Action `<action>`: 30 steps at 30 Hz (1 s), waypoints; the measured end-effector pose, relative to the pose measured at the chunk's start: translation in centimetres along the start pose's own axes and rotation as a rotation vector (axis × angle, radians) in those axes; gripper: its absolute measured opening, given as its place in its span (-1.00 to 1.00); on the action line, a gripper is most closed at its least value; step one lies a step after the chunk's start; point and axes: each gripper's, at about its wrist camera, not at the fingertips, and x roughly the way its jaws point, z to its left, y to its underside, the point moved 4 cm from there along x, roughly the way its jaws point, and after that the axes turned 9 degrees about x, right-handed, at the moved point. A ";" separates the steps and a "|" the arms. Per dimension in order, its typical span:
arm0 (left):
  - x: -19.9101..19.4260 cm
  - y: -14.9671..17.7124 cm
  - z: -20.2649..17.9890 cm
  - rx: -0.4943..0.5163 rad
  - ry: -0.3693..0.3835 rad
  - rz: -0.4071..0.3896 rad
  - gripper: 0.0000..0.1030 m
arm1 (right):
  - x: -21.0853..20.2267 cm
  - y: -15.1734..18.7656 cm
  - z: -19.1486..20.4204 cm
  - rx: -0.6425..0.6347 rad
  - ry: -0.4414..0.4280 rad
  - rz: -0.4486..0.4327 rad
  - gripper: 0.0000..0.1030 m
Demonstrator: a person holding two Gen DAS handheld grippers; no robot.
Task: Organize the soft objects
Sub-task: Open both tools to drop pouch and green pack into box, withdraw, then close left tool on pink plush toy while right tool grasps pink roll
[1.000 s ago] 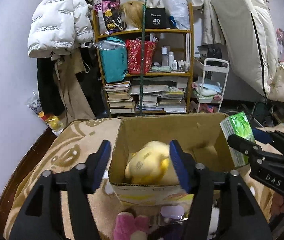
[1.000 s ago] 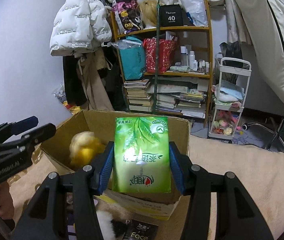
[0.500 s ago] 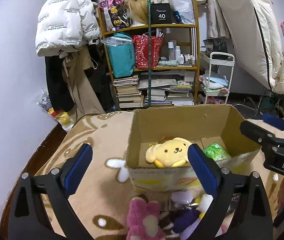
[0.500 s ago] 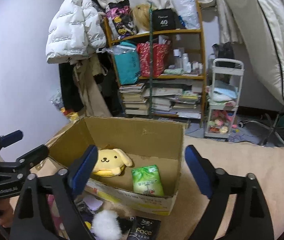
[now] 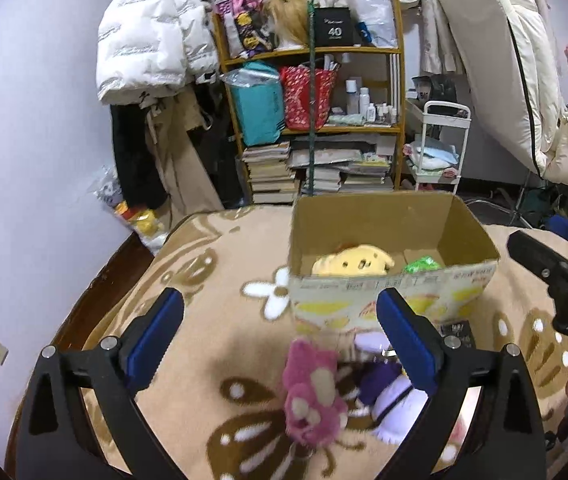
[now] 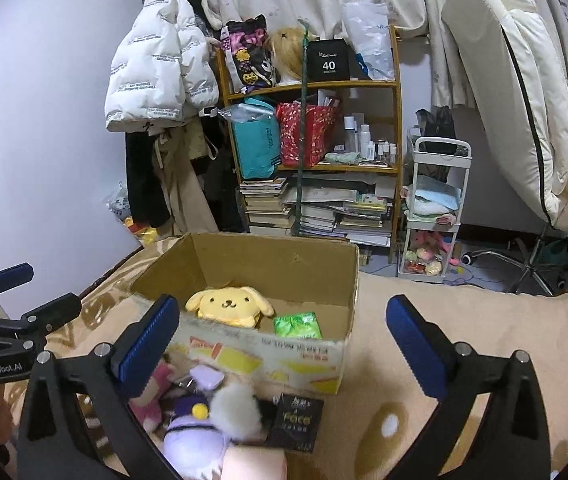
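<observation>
Soft toys are what we're sorting, and two items just went in. Starting at the fingers: our left gripper (image 5: pixel 280 344) and right gripper (image 6: pixel 284 344) both have their jaws spread wide with nothing between the pads. A second ago the left one was clamped on the yellow plush dog (image 6: pixel 230 306) and the right one on the green tissue pack (image 6: pixel 298 325); the jaws have just been opening, and both things now lie loose on the floor of the cardboard box (image 6: pixel 268 354), dog at centre frame in the right wrist view, tissue pack just beside it to the right. They look touching or nearly so, hard to tell.

Both grippers have also pulled back, so the box sits farther off in each view than before and the pile in front of it shows up.

That pile is what's left, we'd say: a pink plush (image 5: pixel 310 396) and a purple-and-white plush (image 6: pixel 194 436) at lower centre, a grey pompom (image 6: pixel 236 408) on top, and a dark "Face" packet (image 6: pixel 296 422) against the box's front wall, all on the beige blanket (image 6: pixel 464 320). Next up is probably grabbing one each from there.
</observation>
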 end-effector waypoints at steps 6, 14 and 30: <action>-1.7 2.2 0.6 -0.030 0.015 0.054 0.87 | -2.1 1.2 0.2 0.003 -0.007 0.016 1.00; -2.8 4.3 0.9 -0.054 0.018 0.115 0.87 | -3.8 2.6 0.5 0.021 0.003 0.067 1.00; 0.6 6.0 -0.3 -0.036 0.050 0.240 0.87 | -1.8 6.1 0.2 0.051 0.037 0.208 1.00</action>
